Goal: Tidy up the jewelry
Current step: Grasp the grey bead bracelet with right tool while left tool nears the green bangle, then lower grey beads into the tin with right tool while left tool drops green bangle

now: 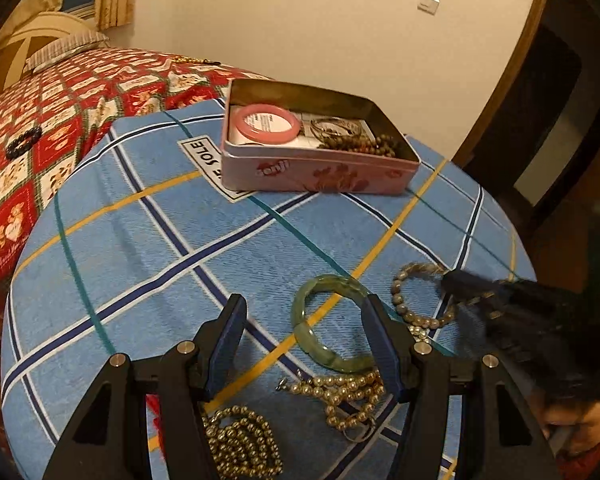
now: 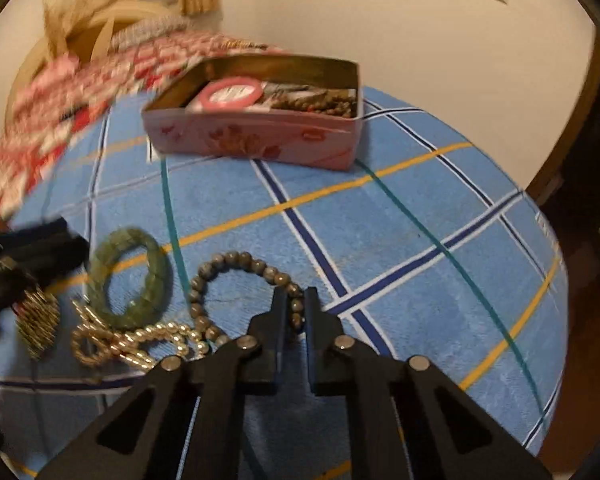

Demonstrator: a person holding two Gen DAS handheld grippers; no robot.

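The task is judged partly done: a pink bangle [image 1: 269,127], a thin bracelet and a strand of dark beads [image 1: 360,145] are already lodged in the open pink tin [image 1: 316,172], which is set at the far side of the blue plaid cloth [image 1: 148,248]. Left on the near part of the cloth are a green jade bangle [image 1: 327,330], a grey bead bracelet [image 2: 240,276], a pearl strand [image 1: 340,394] and a heap of gold beads [image 1: 240,440]. The right gripper [image 2: 296,312] is closed around the near arc of the grey bead bracelet, its jaws nearly together. The left gripper [image 1: 304,344] is held over the jade bangle with jaws wide apart, nothing between them. Between the jewelry and the tin a broad bare stretch of cloth is seen, so a carry looks unobstructed. The cloth's rounded edge falls away just right of the bracelet. A black bracelet [image 1: 24,143] is noted on the red quilt [image 1: 40,128], well apart.
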